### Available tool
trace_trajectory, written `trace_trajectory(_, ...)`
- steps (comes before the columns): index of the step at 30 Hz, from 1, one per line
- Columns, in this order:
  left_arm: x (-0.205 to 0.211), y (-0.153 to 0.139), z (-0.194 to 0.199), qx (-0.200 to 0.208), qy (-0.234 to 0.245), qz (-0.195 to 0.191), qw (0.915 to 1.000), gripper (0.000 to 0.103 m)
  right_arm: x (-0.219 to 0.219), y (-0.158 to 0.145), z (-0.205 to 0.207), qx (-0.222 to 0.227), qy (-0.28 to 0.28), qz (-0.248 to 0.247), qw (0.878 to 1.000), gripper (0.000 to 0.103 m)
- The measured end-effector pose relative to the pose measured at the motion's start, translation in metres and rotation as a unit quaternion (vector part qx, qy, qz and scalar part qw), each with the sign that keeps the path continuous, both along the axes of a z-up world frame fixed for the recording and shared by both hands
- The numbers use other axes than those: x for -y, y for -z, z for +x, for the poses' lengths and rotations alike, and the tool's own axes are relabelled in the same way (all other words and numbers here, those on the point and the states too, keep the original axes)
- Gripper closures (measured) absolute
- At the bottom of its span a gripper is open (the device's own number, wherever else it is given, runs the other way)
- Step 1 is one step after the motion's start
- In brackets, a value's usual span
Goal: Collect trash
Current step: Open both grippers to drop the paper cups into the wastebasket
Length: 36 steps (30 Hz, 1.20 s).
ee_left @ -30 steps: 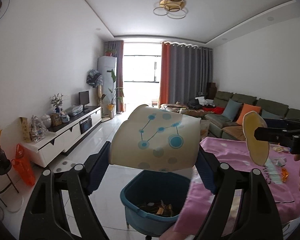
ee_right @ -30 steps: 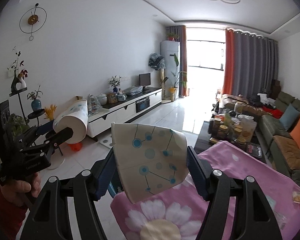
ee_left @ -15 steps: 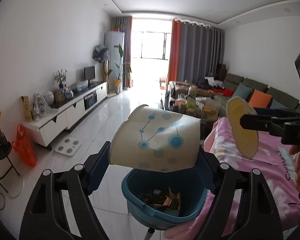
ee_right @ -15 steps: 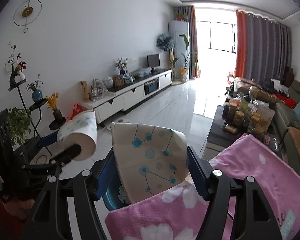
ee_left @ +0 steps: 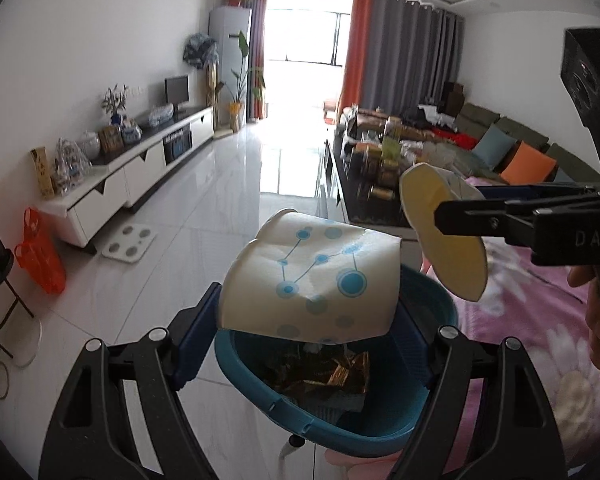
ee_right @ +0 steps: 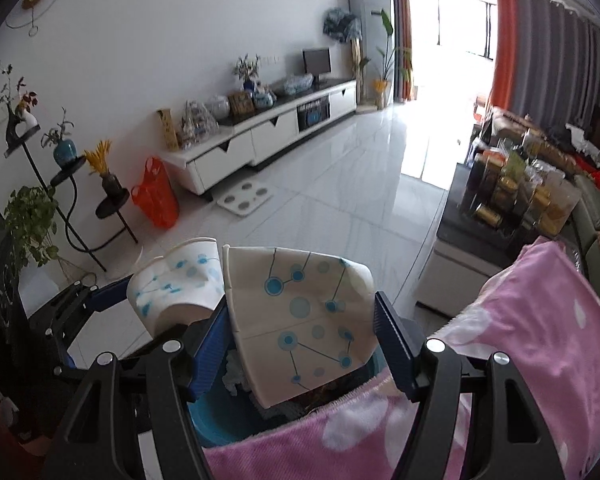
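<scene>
Two crushed paper cups are up in the air at once, one in each gripper, and both hang right over the blue bin (ee_left: 260, 384). Left gripper (ee_left: 309, 308) has its jaws clamped on the left cup (ee_left: 312, 280), a cream cup with blue dots and lines, lying on its side above the bin's open mouth. Down inside the bin you can see gold wrappers (ee_left: 336, 372) and other scraps already piled. Right gripper (ee_right: 300, 320) has its jaws pinched on the right cup (ee_right: 300, 316), squashed nearly flat, its lower edge dipping toward the bin rim (ee_right: 216, 424). From the right wrist view the two cups sit just beside each other. A pink flowered blanket (ee_right: 540, 340) lies at the right, its edge against the bin.
</scene>
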<state>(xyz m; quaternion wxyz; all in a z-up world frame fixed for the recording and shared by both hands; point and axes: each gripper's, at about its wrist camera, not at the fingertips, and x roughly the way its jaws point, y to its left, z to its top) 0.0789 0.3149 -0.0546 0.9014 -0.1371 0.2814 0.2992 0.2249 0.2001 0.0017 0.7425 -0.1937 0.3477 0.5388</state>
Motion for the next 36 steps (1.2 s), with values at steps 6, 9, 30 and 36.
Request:
trace_trajectory(6, -0.013, 0.033, 0.026, -0.026, 0.002, -0.019, 0.9995, 0.025, -0.023, 0.024, 0.011, -0.021, -0.002, -0.042, 0.999, 0.036)
trace_trajectory(9, -0.016, 0.045, 0.039, -0.035, 0.005, -0.025, 0.9991, 0.025, -0.030, 0.034, 0.016, -0.029, -0.003, -0.059, 0.998, 0.036)
trace_trajectory(30, -0.026, 0.090, 0.079, -0.076, 0.002, -0.042, 0.9962, 0.022, -0.049, 0.066, 0.020, -0.057, -0.010, -0.131, 0.990, 0.027)
trace_trajectory(36, -0.028, 0.081, 0.069, -0.062, -0.001, -0.032, 0.9975, 0.016, -0.046, 0.059, 0.024, -0.057, -0.001, -0.120, 0.991, 0.025)
